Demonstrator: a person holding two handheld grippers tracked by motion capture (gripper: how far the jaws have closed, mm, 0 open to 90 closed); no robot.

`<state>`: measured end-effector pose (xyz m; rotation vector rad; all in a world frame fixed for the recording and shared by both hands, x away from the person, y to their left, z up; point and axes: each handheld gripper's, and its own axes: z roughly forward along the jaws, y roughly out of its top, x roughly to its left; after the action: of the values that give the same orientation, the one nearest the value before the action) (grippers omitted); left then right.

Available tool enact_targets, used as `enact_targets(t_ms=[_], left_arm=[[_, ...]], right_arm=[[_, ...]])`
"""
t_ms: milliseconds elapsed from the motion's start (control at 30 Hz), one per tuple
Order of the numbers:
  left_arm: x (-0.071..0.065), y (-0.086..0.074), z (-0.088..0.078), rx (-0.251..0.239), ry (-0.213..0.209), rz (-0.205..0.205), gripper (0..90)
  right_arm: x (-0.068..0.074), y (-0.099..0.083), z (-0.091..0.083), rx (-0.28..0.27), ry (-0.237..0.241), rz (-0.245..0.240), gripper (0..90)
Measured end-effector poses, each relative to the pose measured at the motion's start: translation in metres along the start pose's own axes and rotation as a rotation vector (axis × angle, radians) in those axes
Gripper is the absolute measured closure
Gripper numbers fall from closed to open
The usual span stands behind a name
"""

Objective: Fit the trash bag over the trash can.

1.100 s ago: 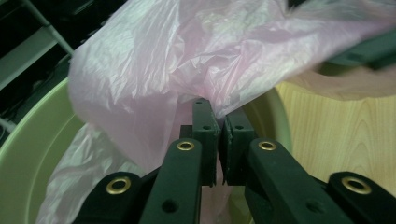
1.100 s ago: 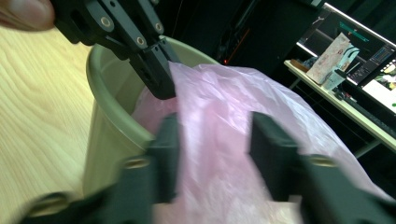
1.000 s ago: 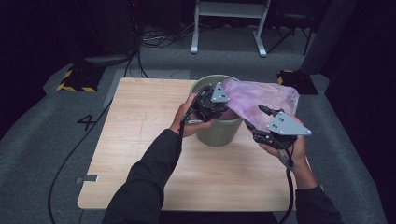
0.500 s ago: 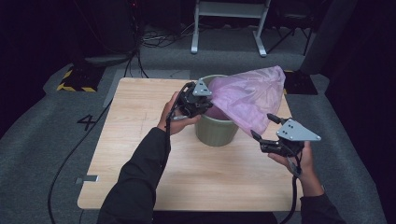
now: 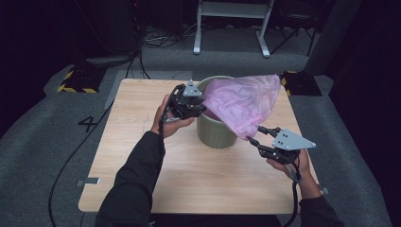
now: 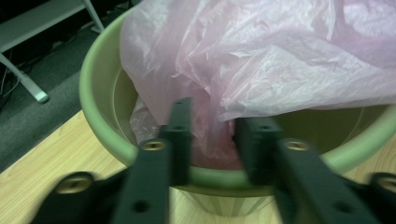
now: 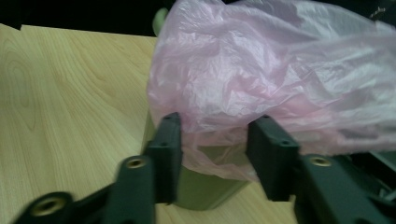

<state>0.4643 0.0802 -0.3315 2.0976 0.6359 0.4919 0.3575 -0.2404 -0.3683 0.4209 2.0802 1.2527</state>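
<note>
Now, a thin pink plastic bag (image 5: 243, 105) got fitted over the round green plastic bin (image 5: 215, 135).
Left gripper (image 6: 212, 140) had just been opening at the rim with bag film between its parted jaws; right gripper (image 7: 215, 149) had just been closing around the bag's hem, jaws apart.

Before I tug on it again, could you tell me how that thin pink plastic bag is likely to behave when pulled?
The thin pink plastic bag will probably stay floppy: it is crumpled and sags over the round green plastic bin. It looks very light, being see-through film, so it may billow rather than drop. Its glossy surface suggests it could slip from the right tongs.
</note>
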Motion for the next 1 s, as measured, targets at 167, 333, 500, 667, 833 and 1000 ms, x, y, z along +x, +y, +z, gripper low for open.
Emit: enact_targets(t_ms=[167, 333, 500, 667, 833, 1000], left_arm=[[-0.005, 0.001, -0.008, -0.027, -0.005, 0.003, 41.2], [-0.023, 0.009, -0.020, -0.087, -0.051, 0.054, 18.6], [-0.052, 0.020, -0.016, -0.091, -0.115, 0.139, 18.0], [-0.068, 0.027, -0.007, -0.087, -0.120, 0.145, 32.9], [-0.073, 0.026, -0.002, -0.047, -0.097, 0.192, 60.5], [-0.073, 0.024, -0.003, -0.054, -0.082, 0.208, 84.7]], right_arm=[[0.005, 0.004, -0.001, -0.035, 0.002, -0.038, 80.6], [0.006, 0.010, -0.003, -0.036, 0.000, -0.065, 87.5], [0.007, 0.015, -0.002, -0.031, -0.003, -0.073, 86.9], [0.008, 0.020, -0.003, -0.039, -0.013, -0.087, 86.5], [0.012, 0.024, -0.004, -0.031, -0.026, -0.118, 85.9], [0.014, 0.028, -0.006, -0.050, -0.014, -0.122, 75.1]])
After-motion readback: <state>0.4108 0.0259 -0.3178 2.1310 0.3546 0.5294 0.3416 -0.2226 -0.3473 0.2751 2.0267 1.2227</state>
